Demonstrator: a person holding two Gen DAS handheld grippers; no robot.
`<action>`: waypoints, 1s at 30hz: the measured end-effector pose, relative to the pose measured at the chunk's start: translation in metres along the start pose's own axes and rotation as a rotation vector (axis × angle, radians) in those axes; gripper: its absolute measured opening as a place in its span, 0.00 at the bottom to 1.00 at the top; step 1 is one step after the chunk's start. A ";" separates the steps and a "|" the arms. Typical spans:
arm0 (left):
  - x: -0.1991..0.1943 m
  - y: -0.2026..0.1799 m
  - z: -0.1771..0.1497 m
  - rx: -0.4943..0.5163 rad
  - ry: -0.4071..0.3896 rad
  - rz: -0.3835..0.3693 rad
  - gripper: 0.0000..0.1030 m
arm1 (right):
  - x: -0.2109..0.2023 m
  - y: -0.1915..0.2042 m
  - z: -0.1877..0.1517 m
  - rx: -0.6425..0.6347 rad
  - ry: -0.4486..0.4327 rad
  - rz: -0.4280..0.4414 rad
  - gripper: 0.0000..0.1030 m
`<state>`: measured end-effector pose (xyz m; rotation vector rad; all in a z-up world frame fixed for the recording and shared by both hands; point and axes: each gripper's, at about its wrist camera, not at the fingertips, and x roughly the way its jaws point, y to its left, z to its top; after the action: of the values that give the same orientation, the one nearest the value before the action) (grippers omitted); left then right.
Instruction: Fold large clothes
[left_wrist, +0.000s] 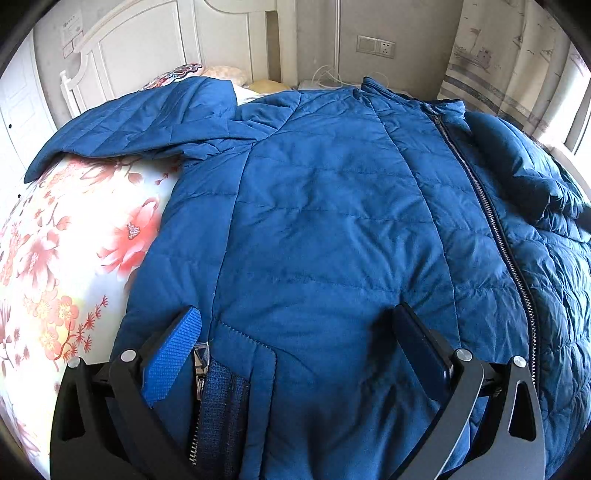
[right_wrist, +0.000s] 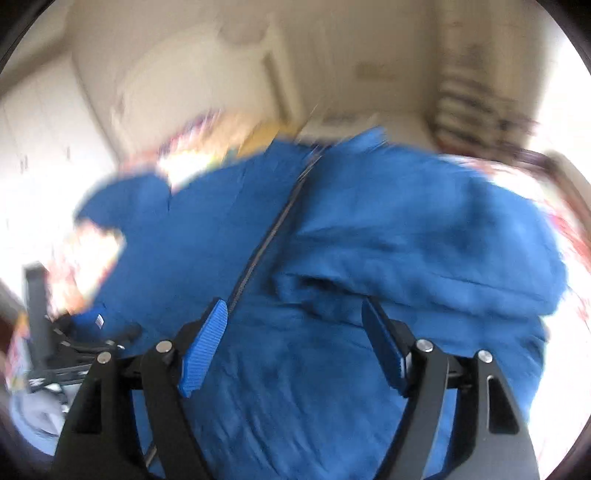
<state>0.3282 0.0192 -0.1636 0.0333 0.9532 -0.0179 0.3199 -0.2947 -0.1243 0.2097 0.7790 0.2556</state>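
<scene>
A blue padded jacket (left_wrist: 332, 221) lies spread flat on a bed with a flowered sheet (left_wrist: 55, 258). Its front faces up and the zipper (left_wrist: 491, 221) is closed along most of its length.

The left gripper (left_wrist: 295, 354) points down at the lower part of the jacket. Its jaws stand wide apart, and the jacket cloth lies between and under them, but the pads do not press on it. Just beside the left jaw there is a pocket with its own small zipper (left_wrist: 201, 369) and a dark knitted strip. Ahead of the jaws the body of the jacket runs up to the collar (left_wrist: 384, 88). To the left of the jaws, further away, one sleeve (left_wrist: 129, 125) lies stretched out over the sheet. To the right of the jaws, beyond the long zipper, the other sleeve (left_wrist: 517, 166) is folded in over the front of the jacket.

The right wrist view is blurred. The right gripper (right_wrist: 295, 332) hangs above the jacket (right_wrist: 332, 240), and its jaws are apart with nothing between the blue pads (right_wrist: 203, 347). The long zipper (right_wrist: 266, 236) runs away from the left jaw. Ahead and to the right of the jaws the folded sleeve (right_wrist: 424, 258) lies across the jacket. Far to the left of the jaws, the other gripper (right_wrist: 92, 339) is seen dimly at the hem.

Behind the bed stand a white headboard (left_wrist: 140, 48) and a curtain (left_wrist: 509, 62).
</scene>
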 end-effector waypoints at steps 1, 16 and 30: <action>0.000 0.000 0.000 0.001 0.000 0.002 0.96 | -0.014 -0.011 -0.004 0.040 -0.033 -0.002 0.72; 0.000 -0.001 0.000 0.004 -0.001 0.007 0.96 | -0.028 -0.141 0.024 0.455 -0.241 -0.033 0.23; 0.001 0.005 0.002 -0.011 -0.006 -0.017 0.96 | 0.011 0.052 0.053 -0.026 -0.107 0.321 0.80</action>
<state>0.3306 0.0242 -0.1633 0.0152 0.9476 -0.0286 0.3571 -0.2469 -0.0805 0.3216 0.6331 0.5534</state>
